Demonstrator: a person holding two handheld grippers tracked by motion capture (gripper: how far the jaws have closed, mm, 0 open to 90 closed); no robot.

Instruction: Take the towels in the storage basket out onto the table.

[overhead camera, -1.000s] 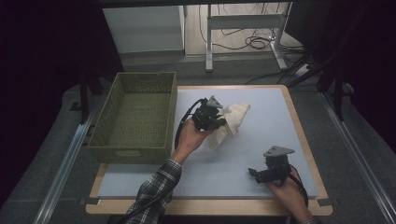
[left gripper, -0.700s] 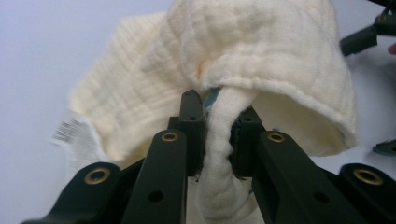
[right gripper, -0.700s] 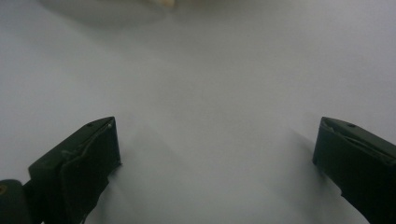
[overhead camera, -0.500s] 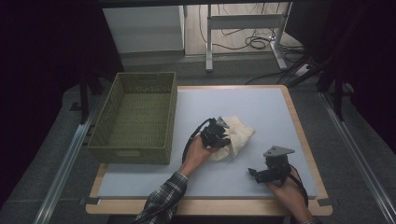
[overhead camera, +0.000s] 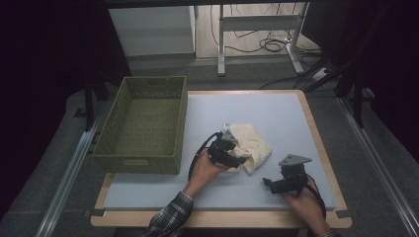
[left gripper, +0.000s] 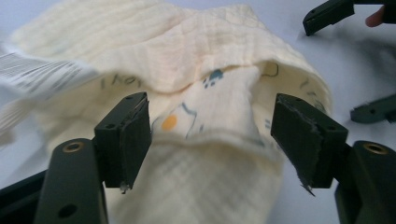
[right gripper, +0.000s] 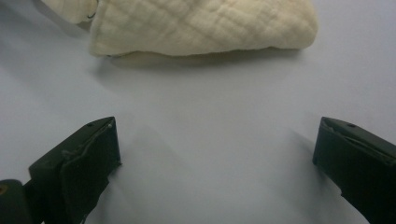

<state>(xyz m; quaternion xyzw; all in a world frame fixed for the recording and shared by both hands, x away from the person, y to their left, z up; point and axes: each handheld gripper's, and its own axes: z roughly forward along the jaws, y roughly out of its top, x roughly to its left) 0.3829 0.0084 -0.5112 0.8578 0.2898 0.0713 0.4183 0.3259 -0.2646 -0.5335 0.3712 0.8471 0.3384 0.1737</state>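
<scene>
A person sits at a pale blue-grey table top (overhead camera: 276, 111) with a wooden edge, holding a two-jaw gripper in each hand. A crumpled cream-yellow quilted cloth (overhead camera: 253, 146) with small printed pictures and a white label lies near the middle of the table, just right of an empty olive-green woven basket (overhead camera: 143, 123). The left gripper (left gripper: 212, 128) is at the cloth's near-left edge, its jaws spread wide with a raised fold of fabric between them, not yet pinched. The right gripper (right gripper: 215, 158) rests low over bare table to the right of the cloth, jaws also wide apart and holding nothing. The step appears to be grasping the cloth; closing squarely on the thick fold, not on a thin edge, should keep the soft fabric from slipping free.
</scene>
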